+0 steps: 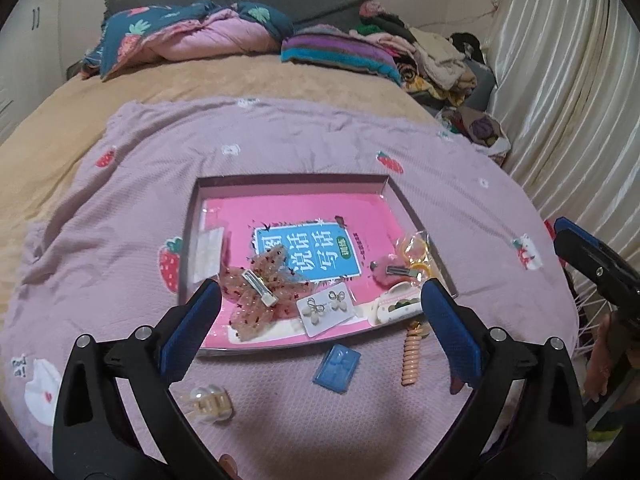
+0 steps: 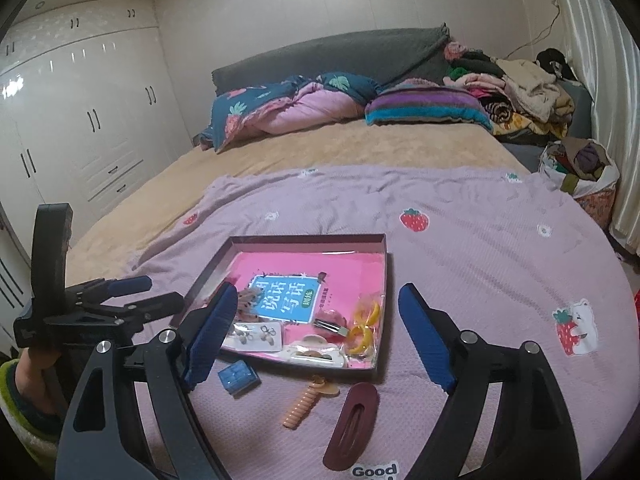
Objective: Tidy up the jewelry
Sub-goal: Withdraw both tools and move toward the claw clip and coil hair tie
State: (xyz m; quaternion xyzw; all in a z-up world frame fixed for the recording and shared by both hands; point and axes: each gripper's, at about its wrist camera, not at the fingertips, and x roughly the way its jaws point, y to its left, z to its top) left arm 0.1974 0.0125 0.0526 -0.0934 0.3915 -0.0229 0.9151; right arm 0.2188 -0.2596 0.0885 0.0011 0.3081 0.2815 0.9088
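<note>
1. Pink-lined tray [image 1: 416,216] lies on the lilac strawberry blanket [image 1: 280,140] — every place below is told from it.
2. Inside it: a butterfly hair clip [image 1: 260,292], an earring card [image 1: 326,308], a white clip [image 1: 396,306].
3. Just outside its near edge: a blue case [image 1: 337,368], a peach spiral tie [image 1: 412,354], a clear claw clip [image 1: 208,402], a maroon barrette [image 2: 352,426].
4. Left gripper [image 1: 320,308] and right gripper [image 2: 316,320] hover over that near edge — both spread wide, nothing between the jaws.

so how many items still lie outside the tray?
4 visible: blue case and peach spiral tie by the tray's near edge, clear claw clip near left, maroon clip nearest. Grippers may hide more.
</note>
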